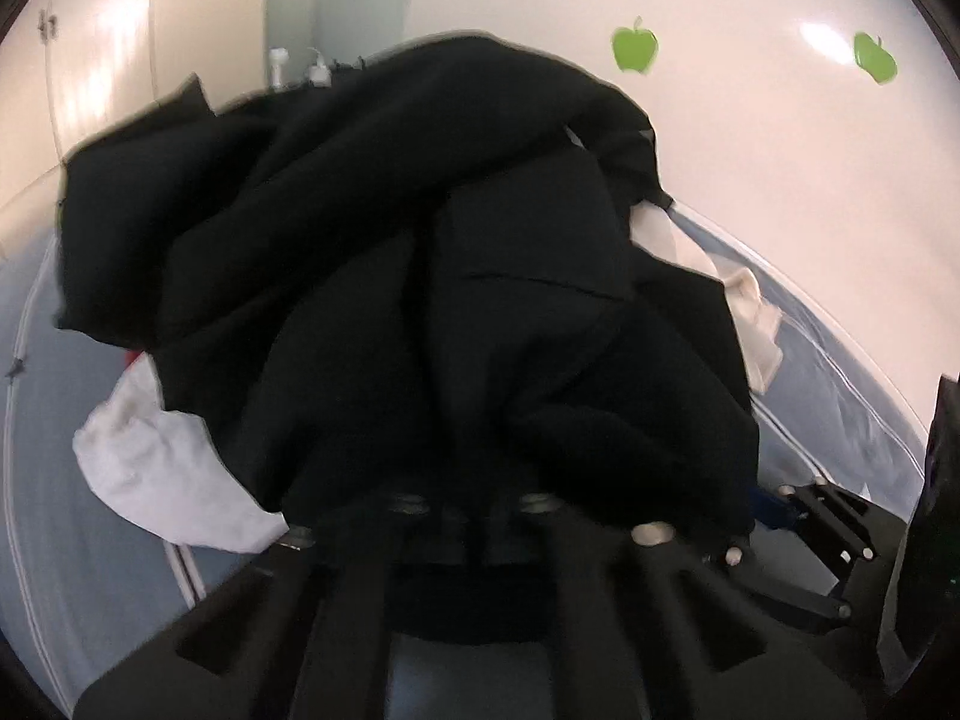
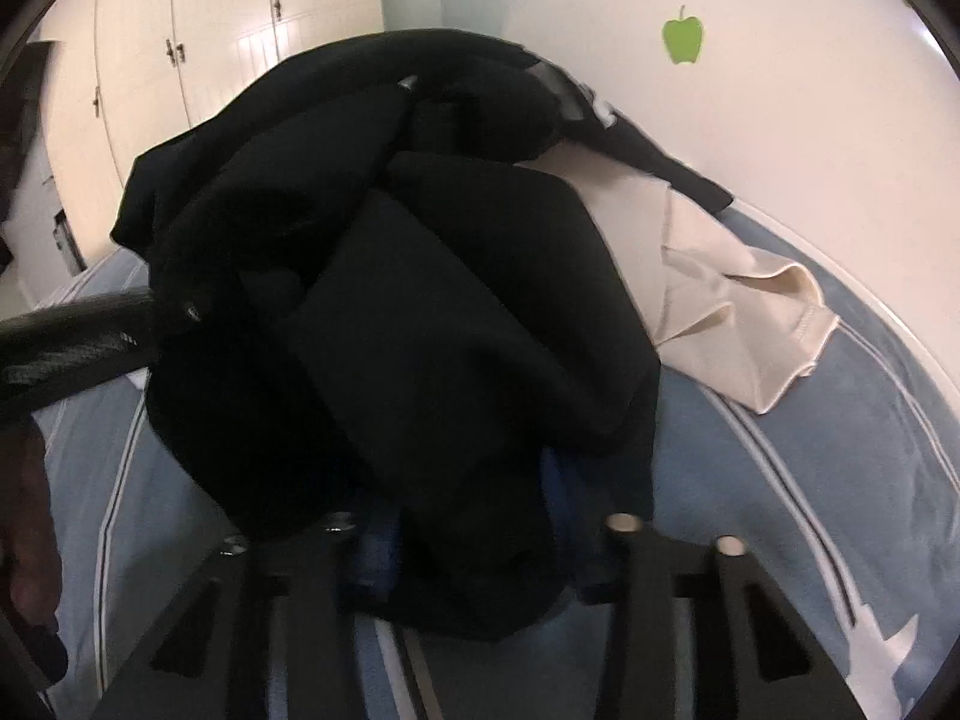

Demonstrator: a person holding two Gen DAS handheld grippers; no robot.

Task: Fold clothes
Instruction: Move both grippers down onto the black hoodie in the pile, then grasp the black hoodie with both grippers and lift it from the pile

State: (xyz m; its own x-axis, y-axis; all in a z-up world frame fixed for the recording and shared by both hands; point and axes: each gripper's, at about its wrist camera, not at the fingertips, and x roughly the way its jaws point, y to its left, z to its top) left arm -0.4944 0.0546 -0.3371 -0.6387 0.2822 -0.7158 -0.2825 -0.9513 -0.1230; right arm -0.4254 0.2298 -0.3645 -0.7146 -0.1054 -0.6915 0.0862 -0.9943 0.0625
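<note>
A crumpled black garment (image 1: 384, 276) lies heaped on a pale blue bed cover (image 1: 78, 516), filling the middle of both wrist views (image 2: 420, 312). My left gripper (image 1: 474, 516) is buried under the garment's near edge, its fingers drawn together and shut on a bunch of black cloth; the pads are hidden. My right gripper (image 2: 480, 534) has a thick fold of the same black garment filling the gap between its fingers, and the pads are covered too. In the left wrist view the right gripper (image 1: 828, 534) shows at the lower right, close beside the left one.
A cream garment (image 2: 720, 300) pokes out from under the black one on the right, a white one (image 1: 162, 468) on the left. Something blue (image 2: 372, 552) lies beneath the pile. Behind stand a white wall with green apple stickers (image 1: 634, 48) and cupboard doors (image 2: 198, 42).
</note>
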